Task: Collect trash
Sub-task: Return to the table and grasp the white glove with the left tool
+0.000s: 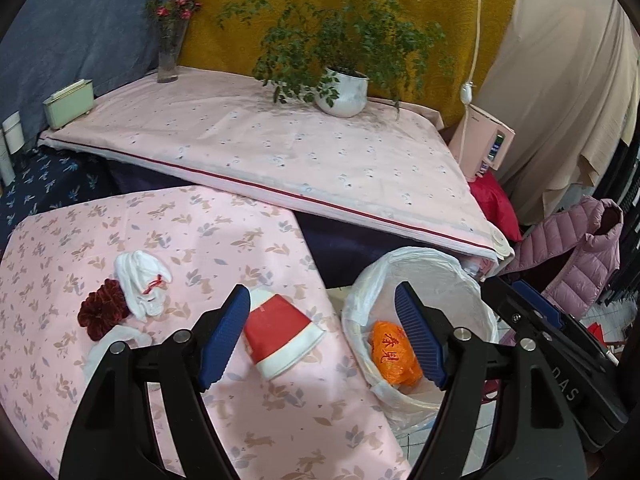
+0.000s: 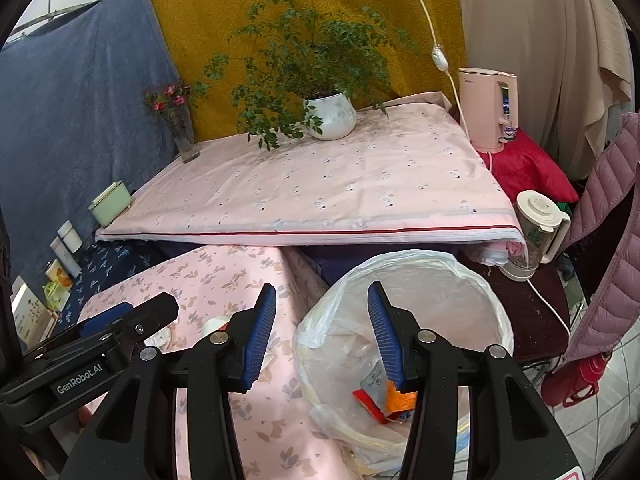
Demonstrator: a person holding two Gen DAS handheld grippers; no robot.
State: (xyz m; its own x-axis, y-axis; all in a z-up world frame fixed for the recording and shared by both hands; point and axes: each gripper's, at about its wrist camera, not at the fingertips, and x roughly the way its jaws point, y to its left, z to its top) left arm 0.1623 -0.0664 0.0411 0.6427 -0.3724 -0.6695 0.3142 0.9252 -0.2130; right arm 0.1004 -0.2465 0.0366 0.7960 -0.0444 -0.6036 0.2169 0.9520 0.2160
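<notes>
Beside the lined trash bin (image 1: 476, 280), a red paper cup (image 1: 280, 336) is framed by the spread, empty left claw (image 1: 320, 336); the right claw (image 2: 322, 334) is held spread over the bin, empty.

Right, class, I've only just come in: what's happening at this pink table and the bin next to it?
A person is clearing trash with a handheld gripper in each hand. The left gripper is open above a tipped-over red paper cup on the pink tablecloth, holding nothing. The right gripper hangs open and empty over the lined bin, where an orange wrapper already lies. A white cloth and dark red scrunchie remain on the table.
</notes>
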